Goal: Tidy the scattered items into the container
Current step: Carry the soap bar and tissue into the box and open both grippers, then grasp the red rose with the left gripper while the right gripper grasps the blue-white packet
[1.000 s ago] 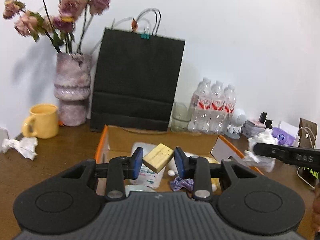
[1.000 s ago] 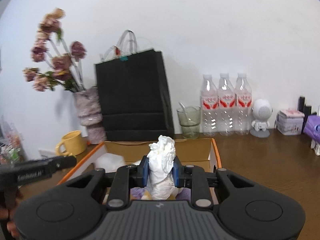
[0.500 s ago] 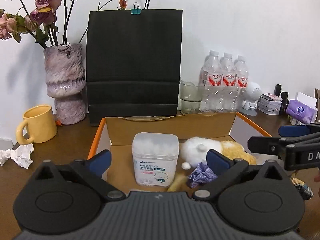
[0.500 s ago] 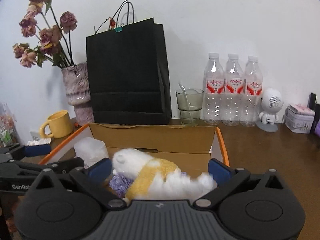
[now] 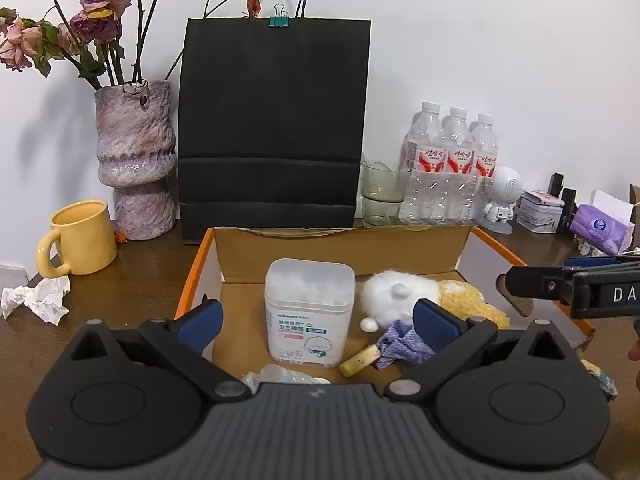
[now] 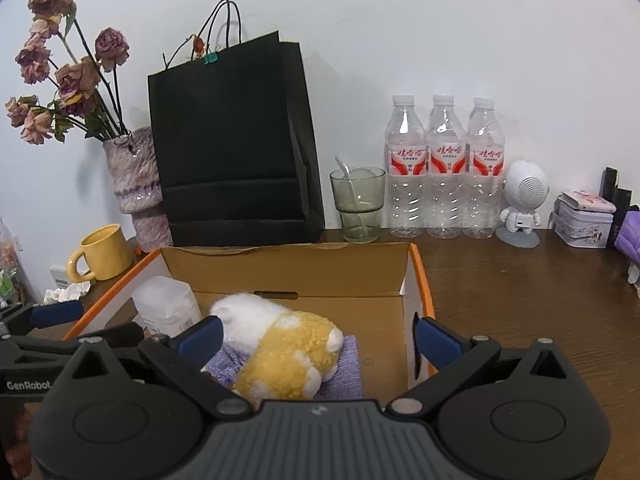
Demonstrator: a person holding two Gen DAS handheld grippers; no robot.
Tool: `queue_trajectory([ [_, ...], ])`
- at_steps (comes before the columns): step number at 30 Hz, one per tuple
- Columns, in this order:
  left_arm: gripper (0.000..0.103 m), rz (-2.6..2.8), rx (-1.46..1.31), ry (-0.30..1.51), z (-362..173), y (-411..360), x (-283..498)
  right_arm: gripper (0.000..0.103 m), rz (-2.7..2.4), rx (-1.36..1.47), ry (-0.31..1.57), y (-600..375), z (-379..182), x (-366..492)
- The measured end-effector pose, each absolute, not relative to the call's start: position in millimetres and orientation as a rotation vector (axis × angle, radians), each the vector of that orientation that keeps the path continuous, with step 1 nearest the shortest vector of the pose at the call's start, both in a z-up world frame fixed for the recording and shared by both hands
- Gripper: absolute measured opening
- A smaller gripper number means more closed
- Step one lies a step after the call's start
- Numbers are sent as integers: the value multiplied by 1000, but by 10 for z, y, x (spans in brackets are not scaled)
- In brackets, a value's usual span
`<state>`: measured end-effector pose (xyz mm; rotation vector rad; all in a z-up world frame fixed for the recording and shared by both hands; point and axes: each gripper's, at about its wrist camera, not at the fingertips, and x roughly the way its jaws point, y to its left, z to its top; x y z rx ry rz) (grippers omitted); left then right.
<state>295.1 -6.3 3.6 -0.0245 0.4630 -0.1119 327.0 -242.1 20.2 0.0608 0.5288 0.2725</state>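
Observation:
An open cardboard box with orange edges (image 5: 340, 246) (image 6: 288, 268) sits on the brown table. Inside stand a white cotton-swab tub (image 5: 310, 312) (image 6: 166, 306), a white and yellow plush toy (image 5: 424, 298) (image 6: 280, 344), a purple cloth (image 5: 402, 346) (image 6: 346, 372) and a yellow block (image 5: 360, 360). My left gripper (image 5: 318, 322) is open and empty over the box's near edge. My right gripper (image 6: 318, 338) is open and empty above the plush. A crumpled white tissue (image 5: 38, 298) (image 6: 66, 291) lies on the table left of the box.
A yellow mug (image 5: 78, 238), a vase of dried roses (image 5: 136, 160), a black paper bag (image 5: 272, 124), a glass (image 6: 358, 204), three water bottles (image 6: 444, 168), a white robot figure (image 6: 522, 204), a tin (image 6: 584, 224) and a purple tissue pack (image 5: 600, 228) line the back.
Both grippers opened. The yellow block left my left gripper and lies in the box; the white tissue left my right gripper and is out of sight. Both views now look lower into the box.

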Motion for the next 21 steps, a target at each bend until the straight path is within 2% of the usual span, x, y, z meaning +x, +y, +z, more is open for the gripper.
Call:
queue_trajectory([
  [7, 103, -155, -74, 429, 157, -117, 2540, 103, 225, 56, 496, -2747, 322, 2908],
  [15, 103, -183, -67, 512, -99, -434, 2262, 101, 152, 44, 608, -3293, -69, 2601],
  [18, 103, -182, -60, 534, -213, -589, 2275, 97, 154, 28, 652, -3388, -246, 2619],
  [21, 102, -173, -56, 556, -319, -741, 2341, 88, 174, 36, 689, -3423, -360, 2706],
])
